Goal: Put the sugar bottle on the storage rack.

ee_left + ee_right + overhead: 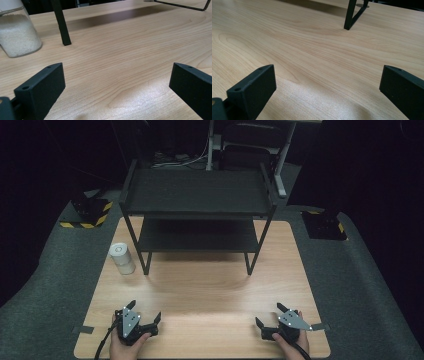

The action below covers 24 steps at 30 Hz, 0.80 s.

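Jar (122, 258) of white granules is the thing closest to my left gripper (145, 314), so that's what I'm watching. It stands upright on the table (210, 290), long axis straight up, white lid facing the ceiling. It sits toward the far left part of the wood, just beside the front left leg of the black shelf rack (197, 215), apart from it as far as I can tell. In the left gripper view the jar (17, 35) is up in the top left corner, grains packed against the clear wall, with the rack leg (61, 23) a bit to its right.

Both my tools are parked near the close edge of the table, well apart from each other and from the jar. My left gripper has its jaws spread wide with just bare wood between them. My right gripper (272, 316) looks the same, jaws wide apart, nothing between them, and its own view shows another rack leg (350, 15) farther off.

Surface is a light wood-grain tabletop, pretty clean, with a soft sheen near the front. The rack has two dark shelves. Around the table there's grey carpet-like floor, and two black blocks with yellow-and-black hazard stripes (90, 212) sit off the far corners. Room behind is dark, with some cables and metal stand legs at the back.
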### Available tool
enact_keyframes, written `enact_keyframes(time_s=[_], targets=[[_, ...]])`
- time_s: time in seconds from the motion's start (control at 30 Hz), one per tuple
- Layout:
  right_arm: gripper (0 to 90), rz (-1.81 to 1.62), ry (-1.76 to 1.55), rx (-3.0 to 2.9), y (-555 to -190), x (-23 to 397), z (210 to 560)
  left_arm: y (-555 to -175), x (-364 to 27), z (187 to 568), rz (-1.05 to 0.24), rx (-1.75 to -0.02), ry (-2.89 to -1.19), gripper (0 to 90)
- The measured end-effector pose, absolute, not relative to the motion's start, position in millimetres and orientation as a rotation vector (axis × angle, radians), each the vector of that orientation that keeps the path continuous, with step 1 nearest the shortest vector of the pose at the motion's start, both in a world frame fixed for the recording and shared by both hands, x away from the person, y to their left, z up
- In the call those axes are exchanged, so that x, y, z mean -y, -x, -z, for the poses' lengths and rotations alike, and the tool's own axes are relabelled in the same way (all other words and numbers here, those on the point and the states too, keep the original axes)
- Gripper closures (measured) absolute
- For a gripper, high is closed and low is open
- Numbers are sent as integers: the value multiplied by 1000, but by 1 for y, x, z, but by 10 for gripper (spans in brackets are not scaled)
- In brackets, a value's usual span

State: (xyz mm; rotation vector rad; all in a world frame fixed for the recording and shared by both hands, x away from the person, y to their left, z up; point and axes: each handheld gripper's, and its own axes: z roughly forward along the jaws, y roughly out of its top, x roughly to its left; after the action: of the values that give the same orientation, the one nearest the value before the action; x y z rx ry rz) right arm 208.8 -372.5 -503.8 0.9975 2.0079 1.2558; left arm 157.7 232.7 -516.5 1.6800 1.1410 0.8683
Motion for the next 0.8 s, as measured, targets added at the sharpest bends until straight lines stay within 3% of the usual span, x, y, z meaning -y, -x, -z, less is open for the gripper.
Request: enact_keyframes(time_s=[0.8], targets=[[3,-1270,-994,-2016,-210,375,504,-154,-229,518,-902,-1139,-1675,5]])
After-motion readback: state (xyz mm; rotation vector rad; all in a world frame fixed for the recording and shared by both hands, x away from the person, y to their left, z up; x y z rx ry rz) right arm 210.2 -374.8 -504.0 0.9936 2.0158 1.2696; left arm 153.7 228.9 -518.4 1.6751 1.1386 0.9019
